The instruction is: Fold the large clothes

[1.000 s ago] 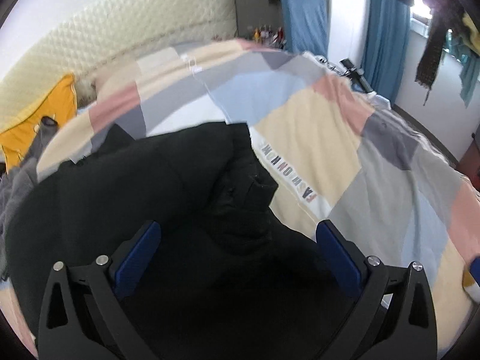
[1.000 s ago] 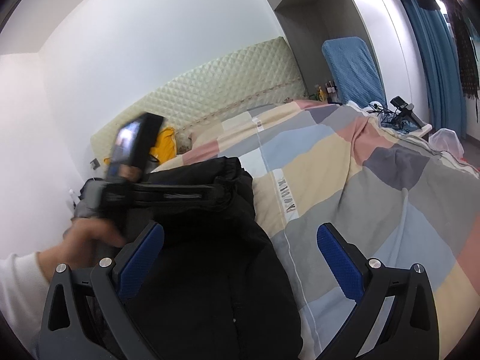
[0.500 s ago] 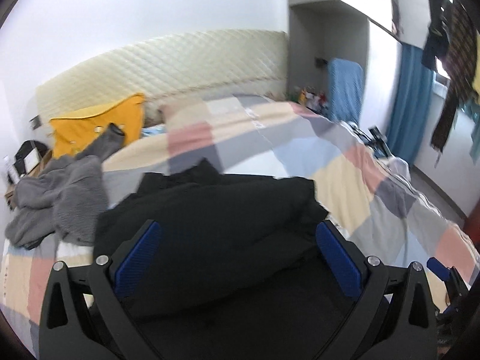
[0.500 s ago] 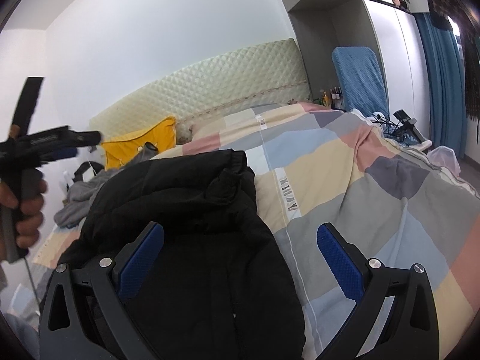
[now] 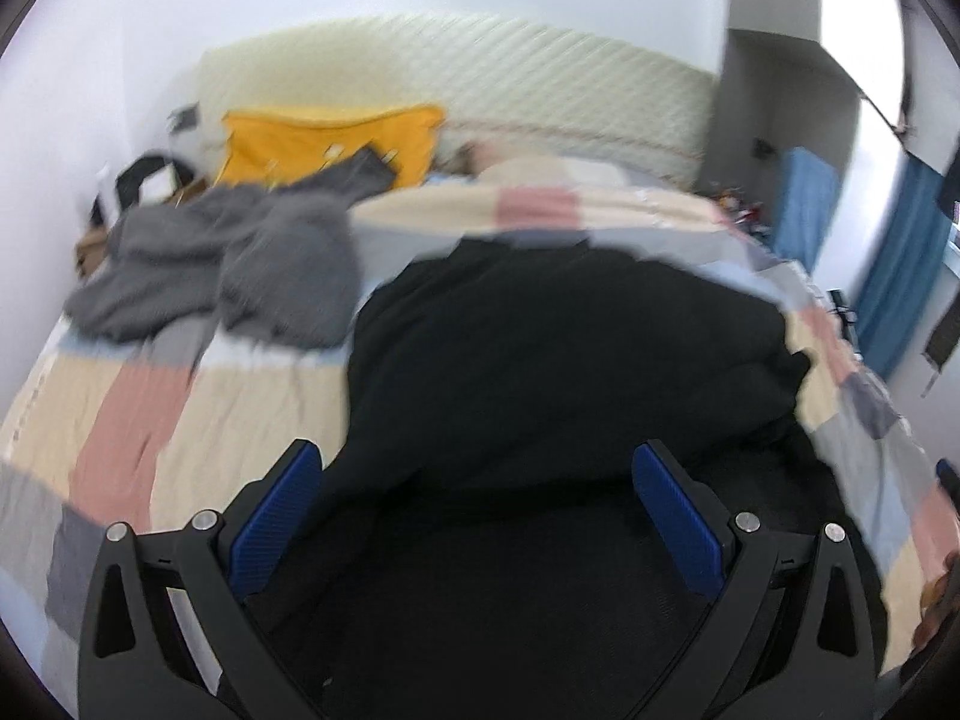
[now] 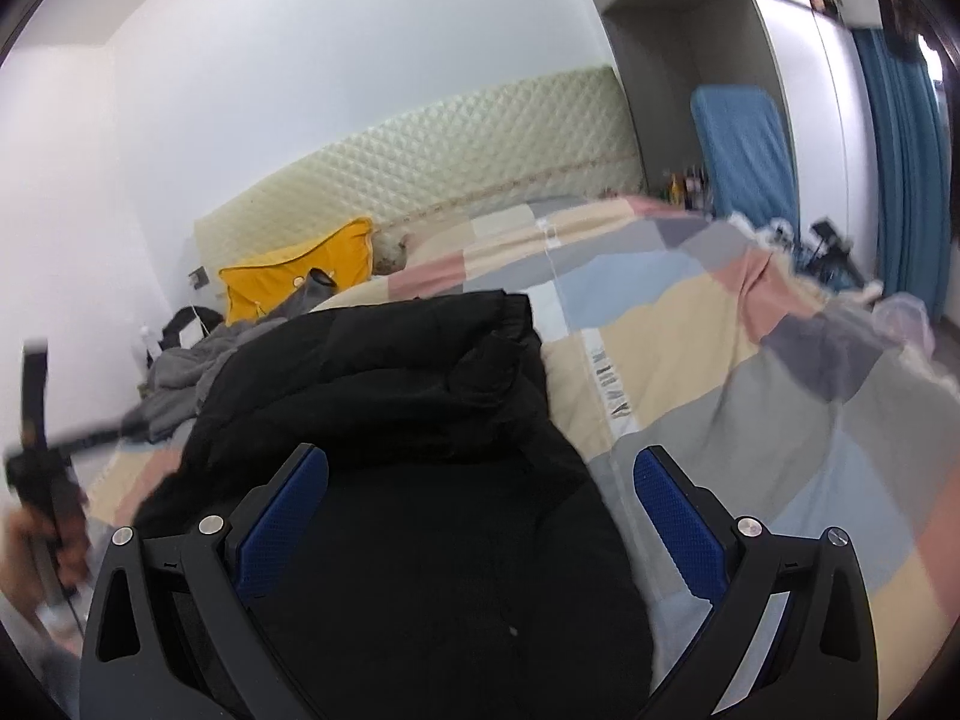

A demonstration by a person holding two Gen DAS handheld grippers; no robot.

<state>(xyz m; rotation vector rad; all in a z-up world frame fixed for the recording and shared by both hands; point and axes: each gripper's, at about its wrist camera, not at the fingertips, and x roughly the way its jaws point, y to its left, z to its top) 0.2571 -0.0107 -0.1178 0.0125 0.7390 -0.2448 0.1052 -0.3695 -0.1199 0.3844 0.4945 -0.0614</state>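
Note:
A large black padded jacket (image 5: 558, 372) lies bunched and partly folded on the patchwork bed; it also shows in the right wrist view (image 6: 390, 420). My left gripper (image 5: 477, 516) is open and empty, held above the jacket's near part. My right gripper (image 6: 480, 516) is open and empty, over the jacket's near right edge. The left gripper's handle (image 6: 36, 420), held in a hand, shows blurred at the far left of the right wrist view.
The bed has a pastel patchwork cover (image 6: 750, 372). A grey garment (image 5: 228, 264) lies crumpled at the bed's far left, with a yellow pillow (image 5: 324, 138) behind it against the quilted headboard (image 6: 450, 174). Blue curtains (image 6: 906, 168) and a blue chair (image 6: 744, 144) stand to the right.
My left gripper has swung left and back, so its view now takes in the grey garment and yellow pillow. The right gripper stayed nearly still. The jacket lies as before.

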